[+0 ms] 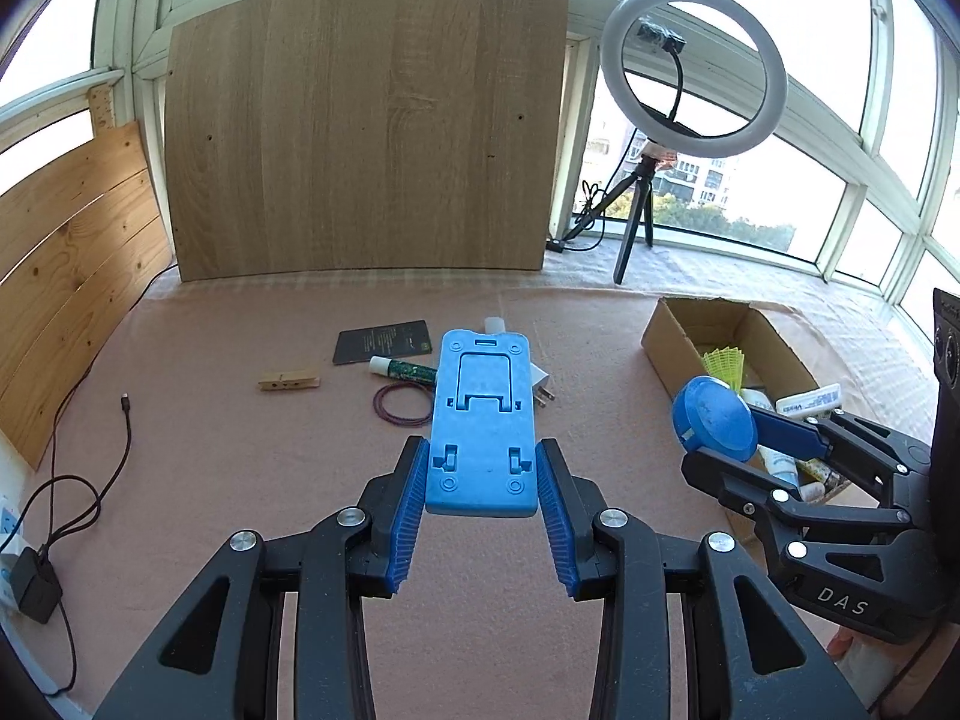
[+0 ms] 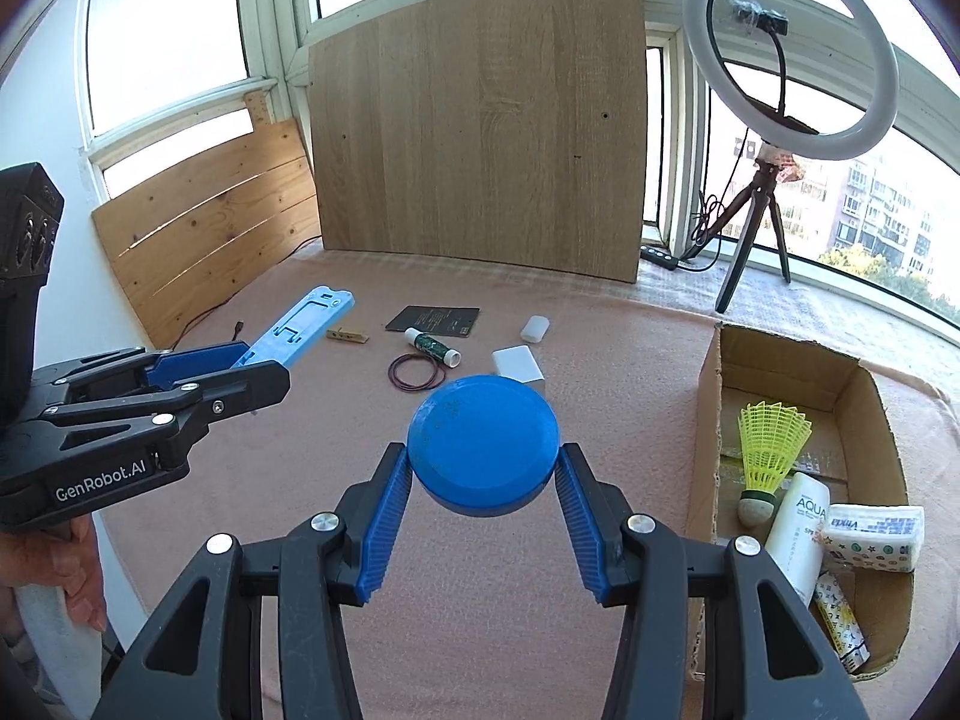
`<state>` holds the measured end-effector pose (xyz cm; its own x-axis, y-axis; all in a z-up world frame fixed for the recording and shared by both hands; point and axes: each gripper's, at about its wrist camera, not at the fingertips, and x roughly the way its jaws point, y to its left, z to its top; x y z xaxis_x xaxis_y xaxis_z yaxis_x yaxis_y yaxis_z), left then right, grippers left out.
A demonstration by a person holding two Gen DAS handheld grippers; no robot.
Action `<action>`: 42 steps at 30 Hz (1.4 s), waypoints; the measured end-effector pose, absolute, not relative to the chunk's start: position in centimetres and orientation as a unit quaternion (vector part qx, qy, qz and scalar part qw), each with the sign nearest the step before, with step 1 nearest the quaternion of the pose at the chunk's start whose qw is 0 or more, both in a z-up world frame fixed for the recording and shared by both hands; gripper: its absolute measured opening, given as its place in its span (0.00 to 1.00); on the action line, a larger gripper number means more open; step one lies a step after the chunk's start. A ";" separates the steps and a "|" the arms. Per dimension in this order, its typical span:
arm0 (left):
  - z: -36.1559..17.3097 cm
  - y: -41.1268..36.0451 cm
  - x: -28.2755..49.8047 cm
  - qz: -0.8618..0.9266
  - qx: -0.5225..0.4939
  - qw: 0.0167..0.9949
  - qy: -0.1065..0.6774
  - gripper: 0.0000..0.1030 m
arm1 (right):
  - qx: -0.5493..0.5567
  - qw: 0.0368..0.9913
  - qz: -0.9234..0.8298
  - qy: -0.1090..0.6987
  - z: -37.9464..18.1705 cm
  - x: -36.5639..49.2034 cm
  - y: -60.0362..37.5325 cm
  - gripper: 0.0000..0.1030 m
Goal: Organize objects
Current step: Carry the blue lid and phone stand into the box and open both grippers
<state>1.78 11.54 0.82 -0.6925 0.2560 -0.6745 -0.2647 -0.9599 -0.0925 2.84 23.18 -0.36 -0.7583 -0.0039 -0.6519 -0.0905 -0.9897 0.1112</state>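
My left gripper [image 1: 482, 462] is shut on a light blue folding phone stand [image 1: 483, 414] and holds it above the pink cloth; the stand also shows in the right wrist view [image 2: 300, 324]. My right gripper [image 2: 483, 468] is shut on a round blue lid [image 2: 483, 450] and holds it above the cloth, left of the cardboard box [image 2: 714, 420]. In the left wrist view the lid [image 1: 717, 417] hangs at the box's [image 1: 663, 330] near left side. The box holds a yellow shuttlecock [image 2: 771, 444], a white tube [image 2: 798, 528] and a tissue pack [image 2: 873, 537].
On the cloth lie a dark card [image 2: 433, 320], a wooden clothespin [image 2: 348, 335], a green-white stick [image 2: 432, 348], a coiled red band [image 2: 415, 373], a white charger [image 2: 517, 363] and a small white case [image 2: 534, 327]. A wooden board [image 2: 480, 120] and a ring light [image 2: 789, 60] stand behind.
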 end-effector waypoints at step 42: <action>-1.5 35.5 -2.1 0.868 -0.393 0.292 0.084 0.86 | -0.341 0.176 0.914 0.129 -1.0 13.4 40.4 0.56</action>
<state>-2.10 35.55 -1.49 -0.5211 0.4409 -0.7308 -0.5735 -0.8150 -0.0828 13.44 40.43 -1.04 -0.7058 0.2335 -0.6688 -0.4095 -0.9049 0.1162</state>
